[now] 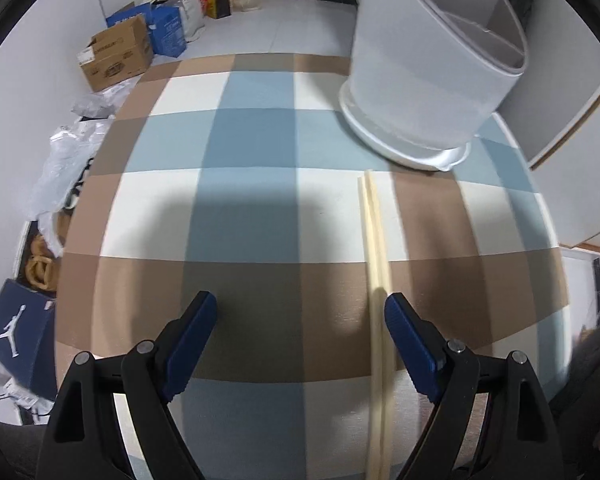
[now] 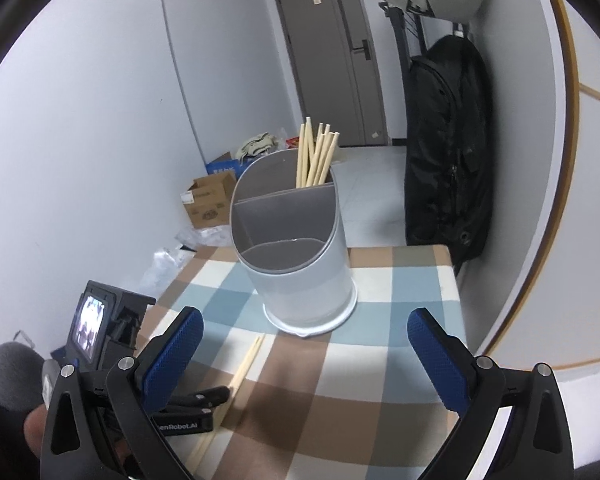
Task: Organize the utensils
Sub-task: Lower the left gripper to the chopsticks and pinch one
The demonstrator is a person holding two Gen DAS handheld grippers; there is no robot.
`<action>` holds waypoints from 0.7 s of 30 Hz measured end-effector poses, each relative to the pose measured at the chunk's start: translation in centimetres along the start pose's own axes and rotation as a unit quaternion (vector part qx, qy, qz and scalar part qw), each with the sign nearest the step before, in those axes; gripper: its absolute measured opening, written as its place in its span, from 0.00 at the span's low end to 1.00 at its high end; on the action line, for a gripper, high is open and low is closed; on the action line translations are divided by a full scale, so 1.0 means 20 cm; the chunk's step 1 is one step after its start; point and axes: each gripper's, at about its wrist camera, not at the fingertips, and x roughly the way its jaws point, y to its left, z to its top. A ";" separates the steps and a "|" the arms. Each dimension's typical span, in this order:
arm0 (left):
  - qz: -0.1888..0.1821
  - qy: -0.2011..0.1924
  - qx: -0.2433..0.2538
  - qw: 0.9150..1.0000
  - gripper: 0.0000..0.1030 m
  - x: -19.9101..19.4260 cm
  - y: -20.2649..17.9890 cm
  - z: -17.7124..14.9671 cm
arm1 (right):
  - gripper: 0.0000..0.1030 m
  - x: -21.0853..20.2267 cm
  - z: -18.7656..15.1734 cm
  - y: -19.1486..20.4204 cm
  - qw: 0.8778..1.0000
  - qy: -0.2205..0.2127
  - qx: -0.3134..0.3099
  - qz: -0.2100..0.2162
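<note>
Two pale, slender wooden chopsticks (image 1: 376,280) lie flat on the checked-cloth worktop (image 1: 252,184), near the smooth grey holder (image 2: 300,248). Left claw (image 1: 300,344) gapes over them; right claw (image 2: 304,356) gapes empty.

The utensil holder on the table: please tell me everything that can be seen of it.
The utensil holder is a pale grey cylinder, apparently plastic, with a slanted top rim and grey inner dividers forming compartments. It stands upright on a white base on the checked tablecloth. Light wooden chopsticks stand in its rear compartment; the front compartments look empty. Neither gripper touches it.
</note>
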 end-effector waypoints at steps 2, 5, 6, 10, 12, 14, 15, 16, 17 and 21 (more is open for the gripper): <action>-0.002 0.001 0.002 1.000 0.80 0.00 0.00 0.00 | 1.00 0.01 0.00 0.01 1.000 0.002 -0.005 -0.001; -0.006 0.007 0.005 1.000 0.80 0.01 -0.02 0.01 | 1.00 0.02 0.00 0.01 1.000 0.007 -0.004 -0.001; -0.004 0.007 0.008 1.000 0.80 0.01 -0.02 0.02 | 1.00 0.03 0.00 0.01 1.000 0.009 -0.003 0.001; -0.003 0.012 0.010 1.000 0.80 0.01 -0.03 0.02 | 1.00 0.04 0.00 0.01 1.000 0.017 -0.004 -0.005; -0.002 0.014 0.011 1.000 0.80 0.01 -0.03 0.02 | 1.00 0.05 -0.01 0.02 1.000 0.019 -0.012 -0.008; -0.001 0.018 0.012 1.000 0.77 0.01 -0.02 0.03 | 1.00 0.05 -0.01 0.04 1.000 0.020 -0.021 -0.011; -0.001 0.020 0.012 1.000 0.74 0.02 -0.01 0.05 | 1.00 0.05 -0.01 0.05 0.999 0.021 -0.027 -0.013; -0.001 0.022 0.012 1.000 0.72 0.02 -0.01 0.06 | 1.00 0.05 -0.01 0.05 0.999 0.023 -0.030 -0.012; -0.002 0.023 0.016 1.000 0.72 0.03 -0.01 0.06 | 1.00 0.05 -0.02 0.06 0.999 0.024 -0.031 -0.009; -0.002 0.027 0.020 0.999 0.70 0.04 -0.02 0.08 | 1.00 0.06 -0.02 0.07 0.999 0.026 -0.035 -0.001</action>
